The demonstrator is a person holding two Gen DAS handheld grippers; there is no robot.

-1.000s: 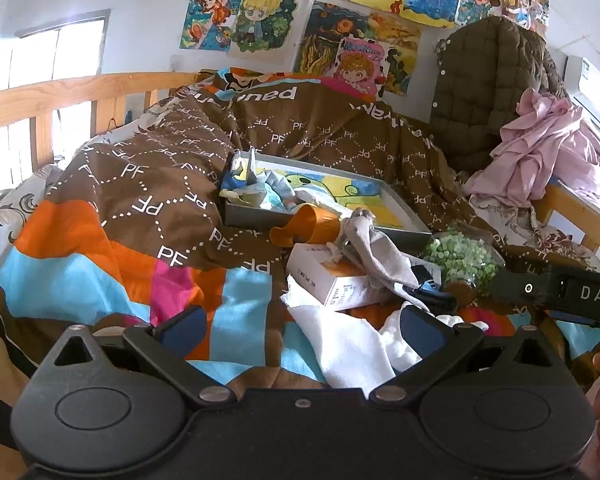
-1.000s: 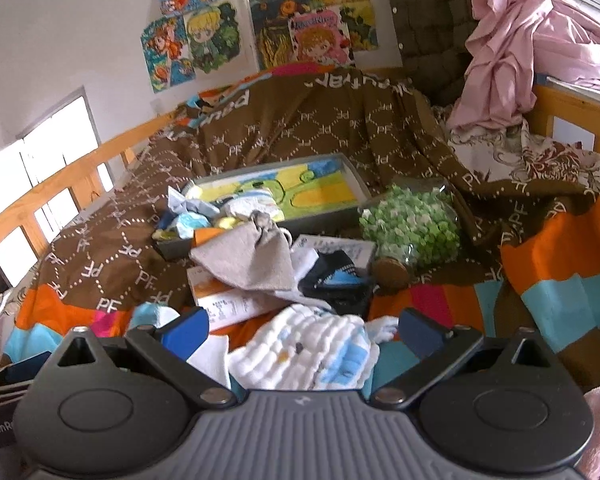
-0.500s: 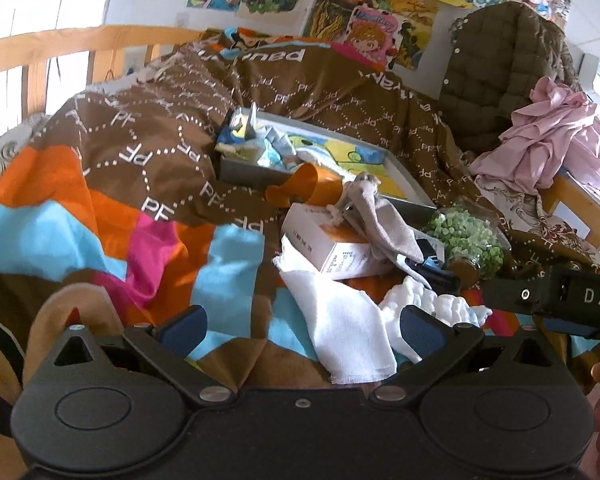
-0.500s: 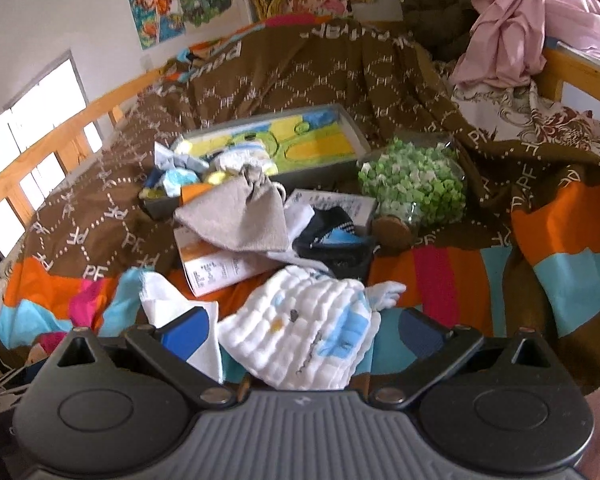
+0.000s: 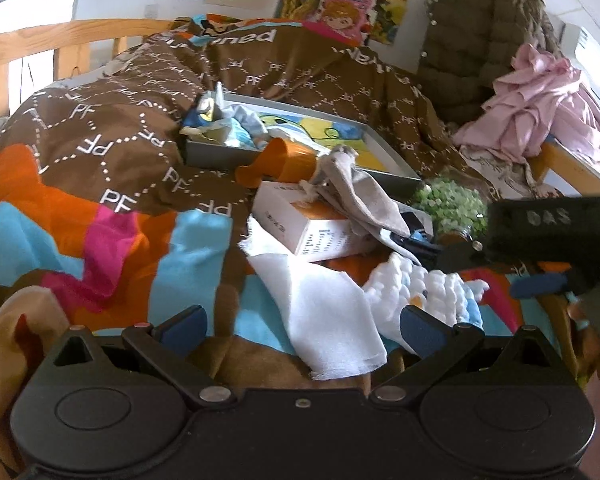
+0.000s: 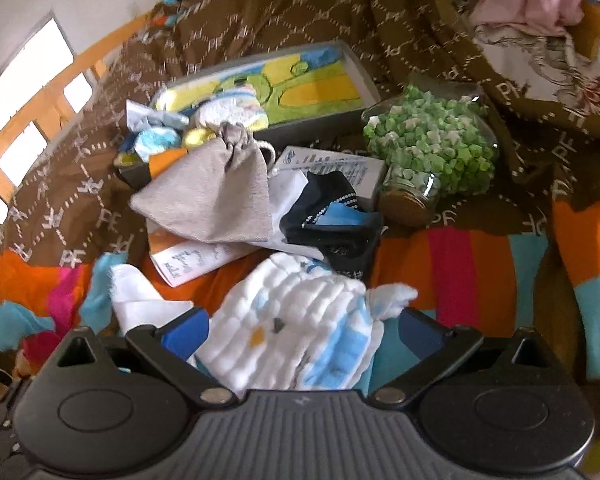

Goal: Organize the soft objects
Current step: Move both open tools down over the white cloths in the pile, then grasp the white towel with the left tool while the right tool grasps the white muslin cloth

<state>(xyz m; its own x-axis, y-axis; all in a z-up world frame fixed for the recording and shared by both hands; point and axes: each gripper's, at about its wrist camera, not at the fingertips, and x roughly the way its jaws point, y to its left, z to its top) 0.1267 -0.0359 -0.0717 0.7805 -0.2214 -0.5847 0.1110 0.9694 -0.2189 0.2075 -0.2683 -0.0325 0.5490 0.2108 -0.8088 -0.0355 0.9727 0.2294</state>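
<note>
Over the last second both grippers have dropped toward the heap on the bedspread (image 5: pixel 100 148), and the wall posters have slid up out of the right wrist view, so I judge the approach nearly done and the first pick about to begin.

On the left, the left gripper (image 5: pixel 302 326) hangs with its jaws spread wide and nothing between them; the plain white gauze cloth (image 5: pixel 320 312) now lies just ahead of its fingers, much closer than before. Beyond it sits a white-and-orange carton (image 5: pixel 300 224) with a grey drawstring pouch (image 6: pixel 216 196) draped over it, then a dark sock with a blue band (image 6: pixel 332 216), and behind them the shallow grey tray (image 5: pixel 220 154) with a bright cartoon lining (a few small cloths already lie in its near end). To the right is a glass jar of green paper stars (image 6: pixel 432 144) lying on its side.

The right gripper (image 6: pixel 302 330) is likewise fully open and holds nothing, but the quilted white-and-blue baby cloth (image 6: pixel 296 328) now fills the gap between its fingers, which looks like the intended first grab.

Readable writing: "PF" repeats across the brown bedspread, and "DAS" shows on the black body of the right gripper in the left wrist view. The carton's print is too blurred to read.
</note>
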